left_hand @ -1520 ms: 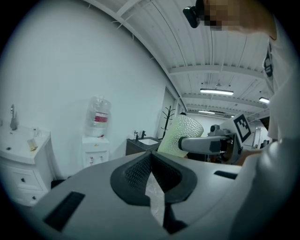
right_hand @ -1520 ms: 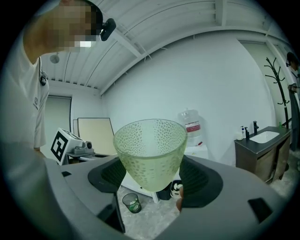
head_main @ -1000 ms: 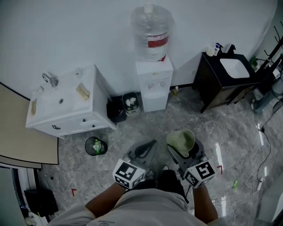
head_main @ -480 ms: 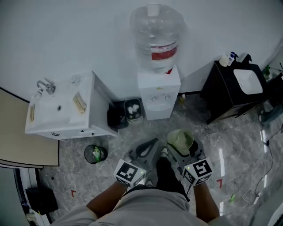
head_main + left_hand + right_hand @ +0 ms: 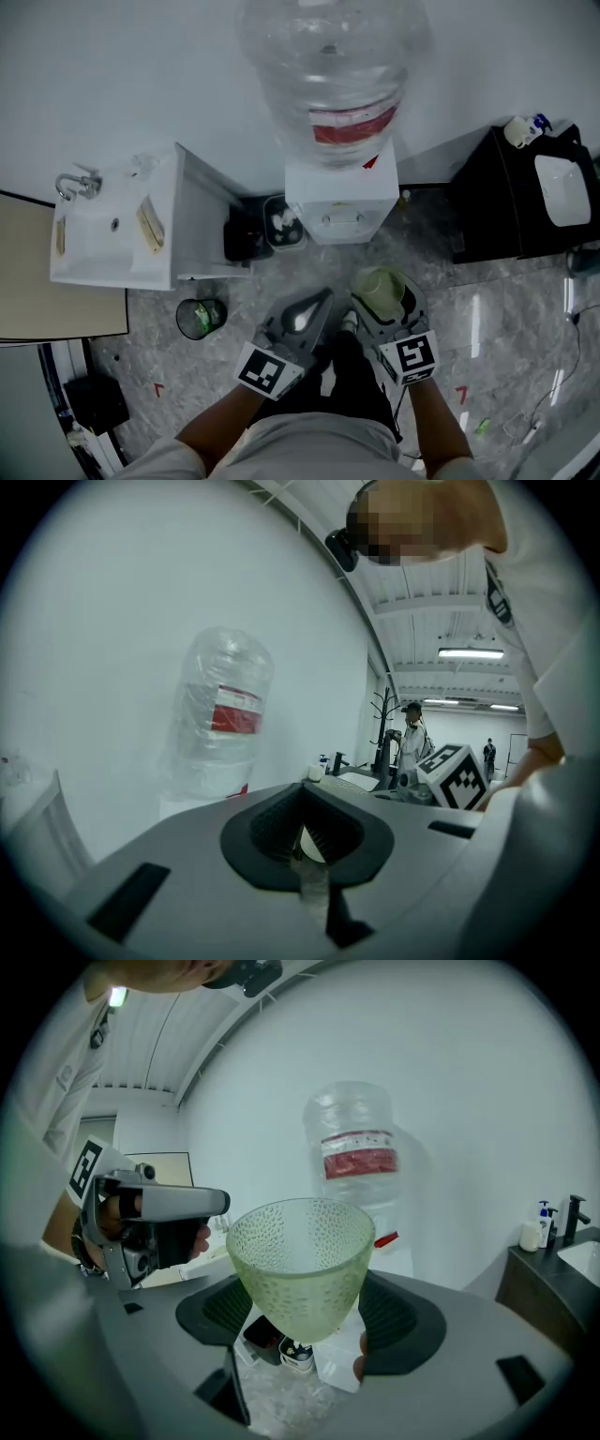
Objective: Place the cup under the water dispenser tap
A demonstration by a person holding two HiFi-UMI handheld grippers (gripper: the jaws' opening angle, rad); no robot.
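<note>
Your right tongs (image 5: 382,302) are spread wide and clamped on the cup (image 5: 300,1260), with the pads against its lower wall. Your left tongs (image 5: 319,305) are drawn together with nothing between them, just beside the right pair.

You hold the cup above the floor (image 5: 469,309), in front of the dispenser (image 5: 339,211) and apart from it, a little right of its middle. The bottle (image 5: 328,75) stands on top of the dispenser. Two black bins (image 5: 246,239) sit against the dispenser's left side, between it and the sink unit (image 5: 122,234). A round bin (image 5: 199,317) stands on the floor left of your left tongs, well apart. A dark vanity (image 5: 525,206) stands against the wall on the right.

The cup is upright with its mouth up and its long axis vertical, narrowing towards the base. Between the cup and the dispenser's front there is only bare floor. The floor on the right is open as far as the vanity.
</note>
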